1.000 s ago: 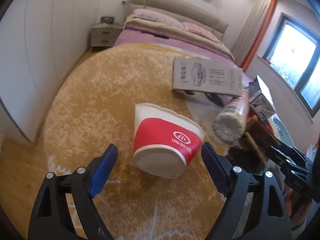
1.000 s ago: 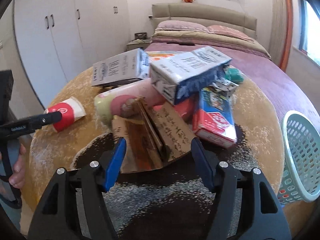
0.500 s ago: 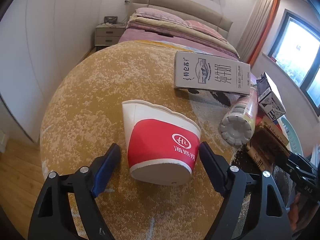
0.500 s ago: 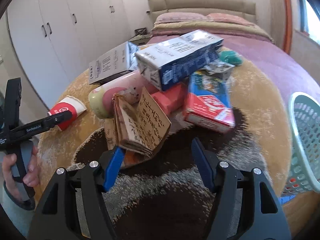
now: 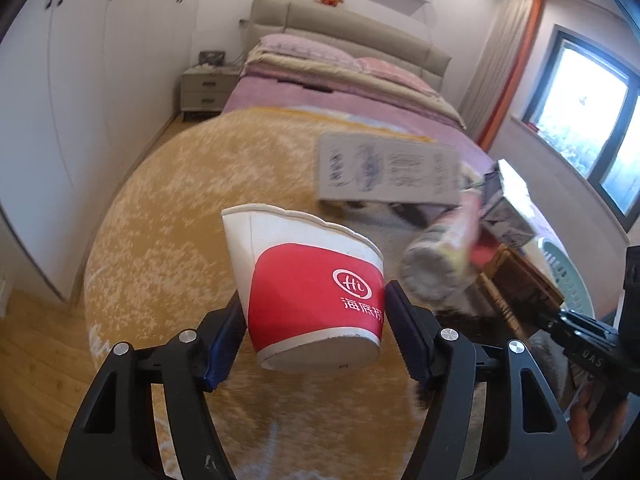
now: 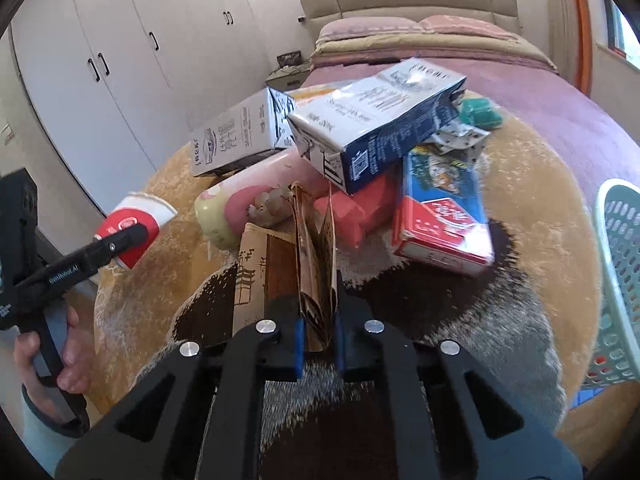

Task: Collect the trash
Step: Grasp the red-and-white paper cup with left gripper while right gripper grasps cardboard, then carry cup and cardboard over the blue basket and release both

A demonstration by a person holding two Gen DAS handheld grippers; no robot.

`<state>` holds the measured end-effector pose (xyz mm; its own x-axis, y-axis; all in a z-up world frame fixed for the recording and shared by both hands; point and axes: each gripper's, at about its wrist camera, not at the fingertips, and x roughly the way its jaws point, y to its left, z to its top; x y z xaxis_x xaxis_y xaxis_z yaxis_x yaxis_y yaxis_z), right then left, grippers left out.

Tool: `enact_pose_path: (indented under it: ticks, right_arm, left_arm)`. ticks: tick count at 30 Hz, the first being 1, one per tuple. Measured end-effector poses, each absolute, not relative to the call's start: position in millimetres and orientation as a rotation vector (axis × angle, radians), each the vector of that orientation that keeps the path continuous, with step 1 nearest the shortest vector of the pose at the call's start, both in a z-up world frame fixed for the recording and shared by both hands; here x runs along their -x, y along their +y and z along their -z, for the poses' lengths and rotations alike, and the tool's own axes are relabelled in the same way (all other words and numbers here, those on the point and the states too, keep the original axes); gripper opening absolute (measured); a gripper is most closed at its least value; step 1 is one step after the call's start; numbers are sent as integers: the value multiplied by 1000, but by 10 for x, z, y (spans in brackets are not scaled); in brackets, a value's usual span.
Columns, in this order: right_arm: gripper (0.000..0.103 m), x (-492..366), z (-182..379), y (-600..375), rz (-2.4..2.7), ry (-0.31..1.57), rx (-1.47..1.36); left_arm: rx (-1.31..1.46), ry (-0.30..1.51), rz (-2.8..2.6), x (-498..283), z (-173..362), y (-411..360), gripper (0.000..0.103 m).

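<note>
Trash is gripped twice: paper cup (image 5: 308,292) by left gripper (image 5: 312,344), brown bag (image 6: 316,264) by right gripper (image 6: 318,340); both should be lifted gently, uncrushed.

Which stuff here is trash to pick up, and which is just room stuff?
Trash job: paper cup in left gripper, brown paper bag in right gripper, milk cartons, basket.

Just there: bed, nightstand, wardrobe.

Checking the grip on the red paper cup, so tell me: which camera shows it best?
The left wrist view. The red paper cup fills the centre there, clamped between the left gripper pads, base toward the camera. In the right wrist view the cup is small, at the left edge, partly hidden behind a gripper finger.
</note>
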<state>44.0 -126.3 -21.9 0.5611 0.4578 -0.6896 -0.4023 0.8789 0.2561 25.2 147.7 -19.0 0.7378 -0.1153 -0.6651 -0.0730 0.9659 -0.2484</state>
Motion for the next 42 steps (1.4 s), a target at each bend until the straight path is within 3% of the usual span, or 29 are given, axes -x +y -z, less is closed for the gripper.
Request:
enact_pose_path:
  ticks: [12, 25, 31, 42]
  right_arm:
    - [8, -128, -186, -1880, -432, 707, -96]
    - [8, -283, -234, -3333, -77, 640, -227]
    - [8, -558, 212, -4069, 129, 820, -361]
    - [9, -602, 618, -4455, 277, 904, -370]
  left_arm:
    - [176, 651, 210, -240, -298, 657, 65]
    - [52, 696, 519, -863, -370, -991, 65]
    - [10, 787, 658, -1248, -201, -1783, 65]
    - [40, 988, 780, -1709, 442, -2551, 66]
